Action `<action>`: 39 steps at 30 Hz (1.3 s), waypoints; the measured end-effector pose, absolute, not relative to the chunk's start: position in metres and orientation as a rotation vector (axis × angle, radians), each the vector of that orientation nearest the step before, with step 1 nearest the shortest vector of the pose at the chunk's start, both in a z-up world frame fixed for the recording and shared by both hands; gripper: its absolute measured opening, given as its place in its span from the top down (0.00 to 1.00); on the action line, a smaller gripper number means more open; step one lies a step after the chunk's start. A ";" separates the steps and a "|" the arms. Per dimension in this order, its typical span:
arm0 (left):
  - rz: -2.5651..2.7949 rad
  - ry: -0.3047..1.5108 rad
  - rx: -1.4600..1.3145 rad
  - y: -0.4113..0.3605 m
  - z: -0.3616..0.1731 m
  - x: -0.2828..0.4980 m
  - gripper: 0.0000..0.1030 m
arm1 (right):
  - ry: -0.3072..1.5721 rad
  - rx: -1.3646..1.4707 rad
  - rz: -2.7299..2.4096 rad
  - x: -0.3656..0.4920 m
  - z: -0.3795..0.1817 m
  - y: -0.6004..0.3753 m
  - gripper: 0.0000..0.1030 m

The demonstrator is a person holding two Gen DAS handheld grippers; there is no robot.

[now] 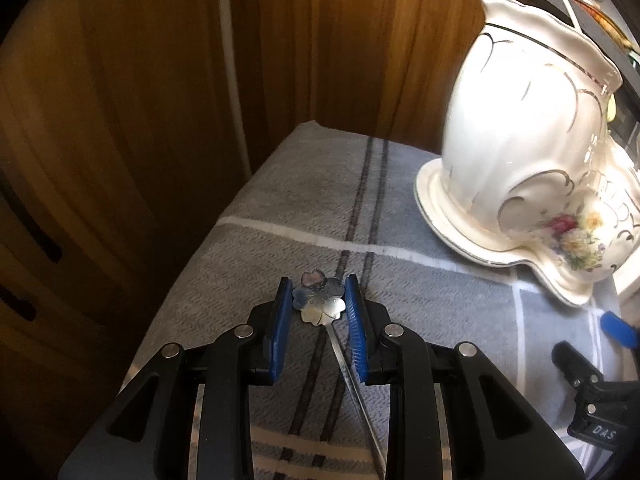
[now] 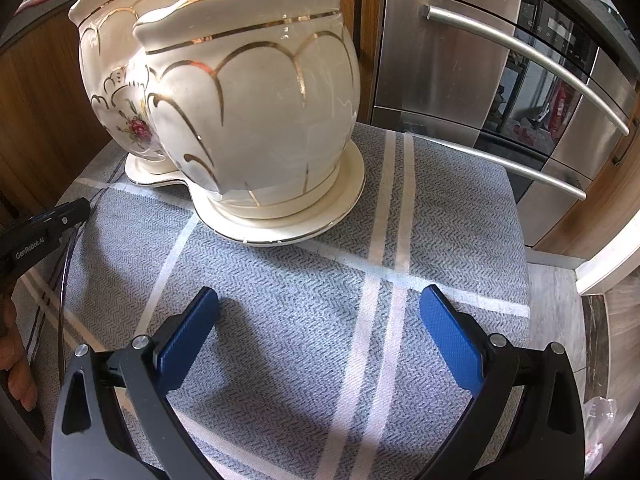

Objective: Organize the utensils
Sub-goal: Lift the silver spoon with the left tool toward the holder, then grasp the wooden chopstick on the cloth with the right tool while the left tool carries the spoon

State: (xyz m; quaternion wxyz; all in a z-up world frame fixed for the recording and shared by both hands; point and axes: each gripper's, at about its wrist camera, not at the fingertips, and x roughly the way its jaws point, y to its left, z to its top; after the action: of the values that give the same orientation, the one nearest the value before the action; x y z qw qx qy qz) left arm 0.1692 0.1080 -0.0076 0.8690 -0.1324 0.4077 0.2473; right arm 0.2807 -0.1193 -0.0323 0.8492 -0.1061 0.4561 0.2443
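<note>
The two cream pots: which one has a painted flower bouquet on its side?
The pot farther from the right gripper, partly hidden behind the plain one. It shows a red rose painting; the nearer pot carries only gold arches.

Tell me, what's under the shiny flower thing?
The flower-headed utensil sits between the left gripper fingers, above the grey striped cloth. Whether it touches the cloth is unclear, and whatever lies beneath the cloth is covered.

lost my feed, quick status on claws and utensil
Left claw shut on flower-head utensil. Right claw open, empty. Ceramic holder ahead on cloth, path clear.
</note>
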 end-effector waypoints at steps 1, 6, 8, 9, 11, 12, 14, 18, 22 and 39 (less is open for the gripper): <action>0.525 0.854 -0.275 0.107 -0.008 0.168 0.73 | 0.961 -0.223 0.515 0.281 -0.032 -0.119 0.04; 0.553 0.856 -0.273 0.108 -0.008 0.166 0.73 | 0.961 -0.223 0.515 0.283 -0.033 -0.120 0.04; 0.557 0.854 -0.272 0.109 -0.008 0.166 0.73 | 0.962 -0.223 0.515 0.283 -0.033 -0.120 0.04; 0.554 0.850 -0.276 0.109 -0.007 0.166 0.73 | 0.962 -0.223 0.515 0.283 -0.033 -0.120 0.04; 0.548 0.847 -0.271 0.110 -0.007 0.165 0.73 | 0.961 -0.223 0.515 0.283 -0.033 -0.120 0.04; 0.540 0.837 -0.275 0.111 -0.005 0.164 0.73 | 0.961 -0.223 0.515 0.283 -0.033 -0.120 0.04; 0.517 0.834 -0.284 0.113 -0.004 0.165 0.73 | 0.961 -0.223 0.515 0.283 -0.033 -0.120 0.04; 0.465 0.812 -0.297 0.118 -0.001 0.167 0.73 | 0.961 -0.223 0.515 0.282 -0.033 -0.120 0.04; 0.388 0.790 -0.333 0.118 0.000 0.167 0.73 | 0.961 -0.223 0.515 0.282 -0.033 -0.120 0.04; 0.129 0.673 -0.396 0.113 0.043 0.170 0.73 | 0.960 -0.223 0.515 0.282 -0.033 -0.120 0.04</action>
State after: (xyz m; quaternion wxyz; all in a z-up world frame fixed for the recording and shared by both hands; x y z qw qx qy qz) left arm 0.1703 0.1125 0.0431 0.9228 -0.1927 0.3276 0.0628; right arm 0.2821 -0.1198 -0.0331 0.8494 -0.1057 0.4558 0.2442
